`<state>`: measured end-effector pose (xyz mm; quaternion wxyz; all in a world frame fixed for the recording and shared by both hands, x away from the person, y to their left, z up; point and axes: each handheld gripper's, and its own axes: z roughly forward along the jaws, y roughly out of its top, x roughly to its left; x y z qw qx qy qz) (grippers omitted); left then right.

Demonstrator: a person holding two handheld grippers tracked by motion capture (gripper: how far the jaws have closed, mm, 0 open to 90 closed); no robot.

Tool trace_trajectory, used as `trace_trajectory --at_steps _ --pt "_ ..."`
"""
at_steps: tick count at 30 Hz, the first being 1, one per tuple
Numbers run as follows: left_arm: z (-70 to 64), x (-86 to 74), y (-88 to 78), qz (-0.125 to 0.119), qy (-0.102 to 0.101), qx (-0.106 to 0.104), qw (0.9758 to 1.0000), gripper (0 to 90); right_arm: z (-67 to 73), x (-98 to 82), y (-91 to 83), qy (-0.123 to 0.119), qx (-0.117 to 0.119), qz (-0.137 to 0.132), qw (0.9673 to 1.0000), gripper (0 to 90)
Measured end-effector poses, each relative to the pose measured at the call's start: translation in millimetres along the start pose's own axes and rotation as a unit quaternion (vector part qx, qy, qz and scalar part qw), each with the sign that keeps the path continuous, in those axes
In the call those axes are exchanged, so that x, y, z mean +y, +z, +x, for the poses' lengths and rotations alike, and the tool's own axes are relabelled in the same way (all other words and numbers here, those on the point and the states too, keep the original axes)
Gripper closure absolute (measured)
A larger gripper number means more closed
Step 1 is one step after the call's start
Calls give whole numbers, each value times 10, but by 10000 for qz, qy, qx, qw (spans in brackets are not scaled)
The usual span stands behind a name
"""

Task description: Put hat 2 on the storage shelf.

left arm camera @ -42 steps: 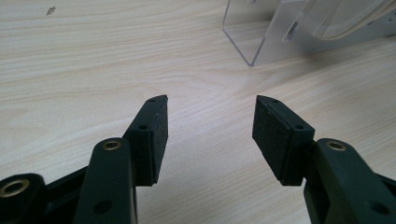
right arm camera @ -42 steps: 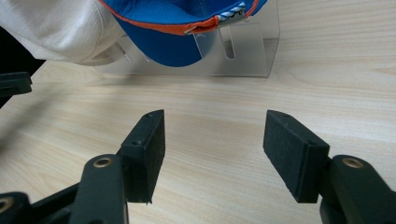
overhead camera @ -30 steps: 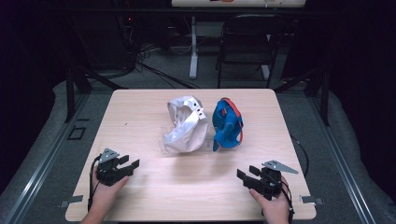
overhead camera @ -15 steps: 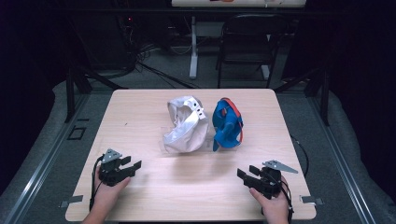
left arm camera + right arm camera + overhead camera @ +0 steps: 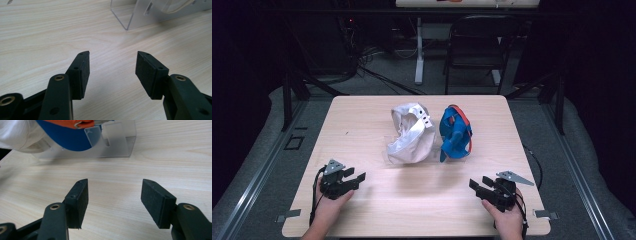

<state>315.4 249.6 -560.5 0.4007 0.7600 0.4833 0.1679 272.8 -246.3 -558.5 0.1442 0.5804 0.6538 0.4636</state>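
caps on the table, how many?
2, side by side at the table's middle: a white cap on the left, a blue cap with orange trim on the right, each on a clear stand. Nothing seems hidden.

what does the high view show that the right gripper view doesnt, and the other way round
High view alone: the whole table, both hands, the left claw held open near the front left, the full white cap, and a chair on the floor behind. Right gripper view alone: a close look at the right claw with jaws apart over bare wood, and the clear stand under the blue cap. Both share: the blue cap, the white cap beside it, the wooden tabletop and the open right claw.
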Motion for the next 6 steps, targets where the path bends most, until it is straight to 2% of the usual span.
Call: trace_trajectory --at_steps 1,3,4,5,6 --pt "0 0 0 0 0 0 10000 460 -15 4 -7 39 -15 -24 10000 393" --pt "-84 17 -4 -52 93 -98 9999 461 -29 7 -15 83 -15 -66 9999 393" --pt "-145 26 0 -64 134 -166 9998 462 -45 13 -29 103 -53 -96 9999 392" --pt "-290 53 20 -70 289 -328 9990 462 -69 23 -48 175 -55 -191 9996 392" --pt "-290 53 20 -70 289 -328 9990 462 -82 28 -56 190 -81 -202 9996 392"
